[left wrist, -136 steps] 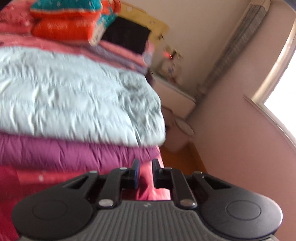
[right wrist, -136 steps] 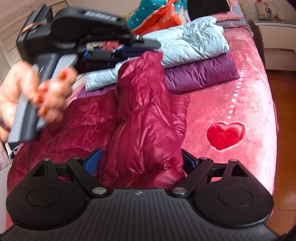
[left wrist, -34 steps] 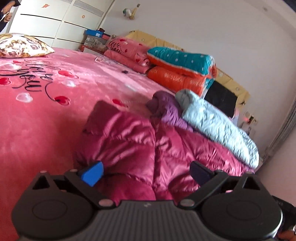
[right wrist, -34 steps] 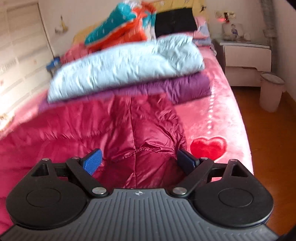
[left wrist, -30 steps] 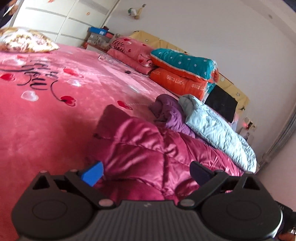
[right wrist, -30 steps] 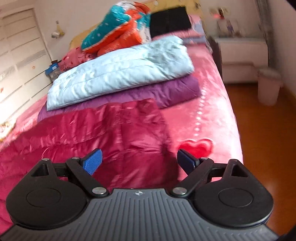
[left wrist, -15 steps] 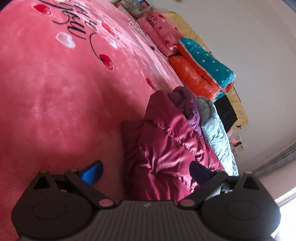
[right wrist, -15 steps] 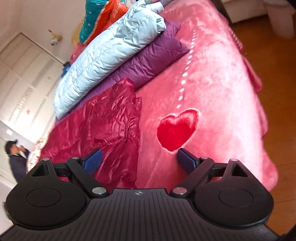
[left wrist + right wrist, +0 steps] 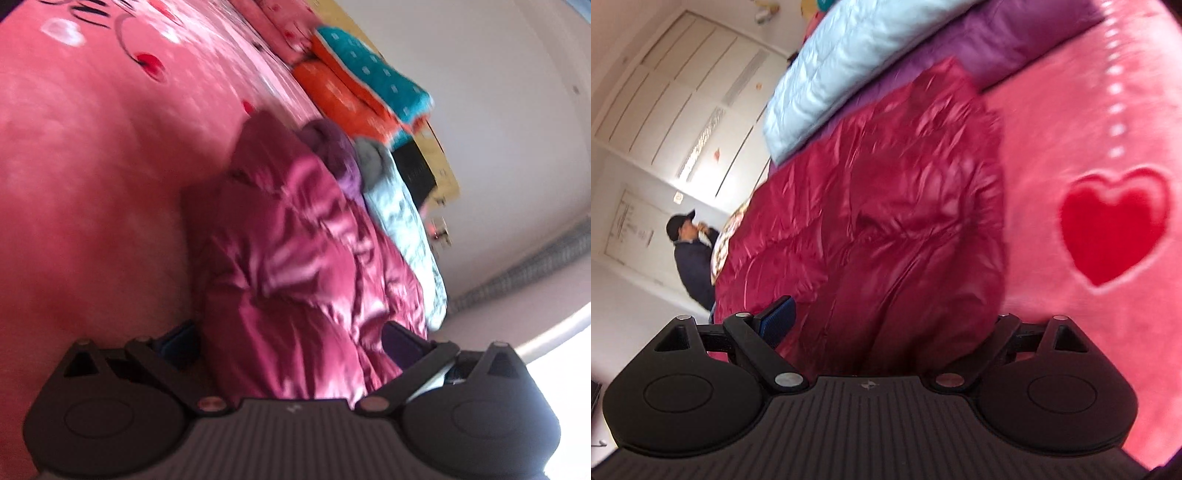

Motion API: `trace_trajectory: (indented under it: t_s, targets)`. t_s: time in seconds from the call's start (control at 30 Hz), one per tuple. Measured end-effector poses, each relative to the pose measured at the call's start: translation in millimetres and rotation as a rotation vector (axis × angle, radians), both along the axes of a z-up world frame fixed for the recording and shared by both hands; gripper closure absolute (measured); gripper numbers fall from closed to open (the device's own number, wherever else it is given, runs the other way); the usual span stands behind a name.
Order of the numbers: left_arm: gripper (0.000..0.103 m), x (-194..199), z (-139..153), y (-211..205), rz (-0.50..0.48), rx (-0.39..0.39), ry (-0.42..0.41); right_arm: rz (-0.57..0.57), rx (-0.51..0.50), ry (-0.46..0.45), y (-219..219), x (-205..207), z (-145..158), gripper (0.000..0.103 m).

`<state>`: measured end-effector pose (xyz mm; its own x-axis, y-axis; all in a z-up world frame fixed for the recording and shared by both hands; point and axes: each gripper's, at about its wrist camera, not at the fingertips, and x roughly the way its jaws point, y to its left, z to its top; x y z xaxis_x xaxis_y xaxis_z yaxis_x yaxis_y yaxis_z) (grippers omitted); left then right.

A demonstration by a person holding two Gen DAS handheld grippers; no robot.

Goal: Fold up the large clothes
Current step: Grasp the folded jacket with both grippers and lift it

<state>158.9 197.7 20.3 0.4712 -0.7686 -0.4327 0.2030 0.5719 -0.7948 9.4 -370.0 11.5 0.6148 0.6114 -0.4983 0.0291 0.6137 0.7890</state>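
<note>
In the left wrist view, which is blurred, the pink bed cover (image 9: pixel 85 177) with its heart prints fills the left side, and the crimson down jacket (image 9: pixel 295 266) lies bunched on it in the middle. The left tongs (image 9: pixel 288 341) stand wide around the jacket's near edge; the blue left pad is half sunk in shadow against the fabric and the right pad is dark and hard to make out, so whether either pad touches the cloth cannot be told. Behind the jacket lie a purple jacket (image 9: pixel 338 155) and a pale blue jacket (image 9: pixel 402 221), both cut short by the jacket's bulk, with folded orange and teal quilts (image 9: pixel 362 96) beyond. In the right wrist view a man in a dark cap (image 9: pixel 689 258) stands at far left by white wardrobe doors (image 9: pixel 676 92). The crimson jacket (image 9: pixel 886 206) spreads between the wide right tongs (image 9: pixel 890 317); its hem hides the right pad entirely. A red heart (image 9: pixel 1113 225) marks the cover at right.
</note>
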Motion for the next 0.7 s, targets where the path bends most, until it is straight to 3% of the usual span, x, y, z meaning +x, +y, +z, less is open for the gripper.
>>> trace_trajectory:
  t_s: [0.13, 0.27, 0.47, 0.53, 0.6, 0.7]
  targets:
    - [0.001, -1, -2, -13, -0.03, 0.016, -0.003, 0.005, 0.076, 0.016, 6, 10, -5, 0.0]
    - [0.001, 1, -4, -24, -0.042, -0.003, -0.002, -0.043, 0.083, 0.03, 10, 12, -6, 0.0]
    - [0.004, 0, -9, -31, -0.029, -0.071, 0.014, -0.097, -0.05, 0.037, 34, 10, 5, 0.0]
    - [0.015, 0, -12, -31, -0.01, -0.098, 0.039, -0.109, -0.087, 0.045, 42, 9, 9, 0.0]
    - [0.042, -1, -18, -31, 0.013, -0.122, 0.078, -0.126, -0.111, 0.053, 49, 8, 13, 0.008]
    - [0.05, -4, -21, -31, 0.034, -0.134, 0.1, -0.143, -0.174, 0.05, 63, 6, 24, 0.025]
